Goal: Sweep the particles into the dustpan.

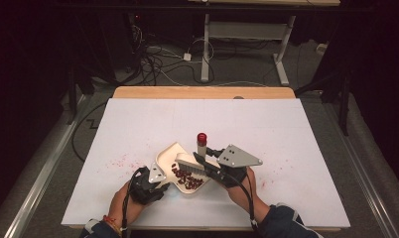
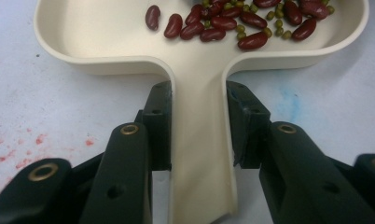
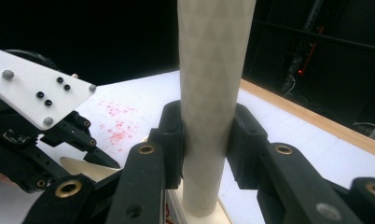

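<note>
While the white worktop (image 1: pixel 287 139) takes up most of the high view, everything in play sits near its 6 o'clock edge, slightly left of centre. Faint red speckle stains (image 1: pixel 115 161) on the sheet at 9 o'clock of the tools.

Cream dustpan-style scoop tray (image 1: pixel 168 155) lies flat on the worktop, handle pointing to 7 o'clock. Contents: dark red kidney beans (image 2: pixel 212 33) mixed with small green mung beans (image 2: pixel 275 23), piled in the half of the pan nearest the handle; far half bare.

Left gripper (image 1: pixel 155 185) at 7 o'clock of the tray. Left gripper view: both fingers (image 2: pixel 158 123) clenched on the tray handle (image 2: pixel 199 154), one pad on each side wall, touching.

Right gripper (image 1: pixel 201 160) at 4 o'clock of the tray, grey plate on top. Right gripper view: fingers (image 3: pixel 171 140) clamped on the pale cylindrical handle (image 3: pixel 212 93) of a brush (image 1: pixel 190 162), handle upright between the pads. High view: red cap (image 1: pixel 202 137) tops that handle; brush head sits over the tray, just above the bean pile. Whether the bristles touch the beans, I can't tell.
</note>
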The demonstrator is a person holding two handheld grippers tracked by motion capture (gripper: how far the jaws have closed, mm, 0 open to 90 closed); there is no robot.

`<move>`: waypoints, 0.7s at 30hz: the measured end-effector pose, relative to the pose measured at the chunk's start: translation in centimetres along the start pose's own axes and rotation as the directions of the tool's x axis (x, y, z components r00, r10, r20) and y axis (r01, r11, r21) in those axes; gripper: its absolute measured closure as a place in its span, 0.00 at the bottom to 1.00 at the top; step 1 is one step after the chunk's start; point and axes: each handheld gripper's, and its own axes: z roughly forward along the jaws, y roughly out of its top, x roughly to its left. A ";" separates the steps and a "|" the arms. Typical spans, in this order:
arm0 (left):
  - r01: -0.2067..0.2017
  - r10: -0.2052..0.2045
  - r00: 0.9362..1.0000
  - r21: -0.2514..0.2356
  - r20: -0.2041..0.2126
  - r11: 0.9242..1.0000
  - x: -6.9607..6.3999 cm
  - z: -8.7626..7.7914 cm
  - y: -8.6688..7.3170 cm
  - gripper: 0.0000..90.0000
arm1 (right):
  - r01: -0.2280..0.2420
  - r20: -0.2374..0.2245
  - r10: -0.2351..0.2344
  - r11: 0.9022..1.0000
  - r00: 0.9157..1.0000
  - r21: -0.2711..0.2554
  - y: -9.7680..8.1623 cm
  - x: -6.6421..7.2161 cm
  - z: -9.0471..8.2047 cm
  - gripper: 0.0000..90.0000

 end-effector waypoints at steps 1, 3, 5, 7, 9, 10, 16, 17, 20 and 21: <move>0.002 -0.002 1.000 -0.002 -0.003 1.000 0.1 0.1 0.0 0.70 | -0.007 0.006 0.007 1.000 1.000 -0.005 0.0 -0.2 0.0 0.78; 0.005 -0.005 1.000 -0.004 0.006 1.000 0.3 0.3 0.1 0.70 | -0.007 0.016 0.007 1.000 1.000 -0.010 0.2 -0.5 0.0 0.78; 0.011 -0.011 1.000 -0.005 0.012 1.000 0.3 0.3 0.1 0.70 | -0.003 0.038 0.004 1.000 0.999 -0.023 0.4 -0.8 0.2 0.78; 0.014 -0.014 1.000 -0.009 0.019 1.000 0.3 0.3 0.2 0.70 | 0.011 0.049 -0.010 0.999 0.999 -0.030 0.7 -1.1 0.6 0.78; 0.010 -0.010 1.000 -0.010 0.022 1.000 0.3 0.2 0.2 0.70 | 0.018 0.060 -0.015 0.999 0.998 -0.043 1.0 -1.5 1.1 0.78; 0.009 -0.009 1.000 -0.016 0.028 1.000 0.4 0.2 0.2 0.70 | 0.015 0.058 -0.013 0.999 0.998 -0.044 1.1 -1.7 1.4 0.78; -0.003 0.004 0.998 -0.015 0.070 1.000 1.1 0.5 0.5 0.70 | 0.072 -0.033 -0.075 0.995 0.997 -0.076 1.2 -2.7 4.1 0.78; -0.007 0.008 0.997 -0.015 0.075 1.000 1.2 0.5 0.5 0.70 | 0.063 -0.033 -0.065 0.996 0.997 -0.065 1.1 -2.7 4.6 0.78; -0.014 0.015 0.997 -0.015 0.080 1.000 1.3 0.5 0.6 0.70 | 0.061 -0.063 -0.065 0.997 0.996 -0.051 0.5 -2.9 5.6 0.78; -0.011 0.012 0.997 -0.018 0.082 1.000 1.4 0.6 0.6 0.70 | 0.057 -0.082 -0.061 0.997 0.995 -0.051 0.4 -3.0 5.7 0.78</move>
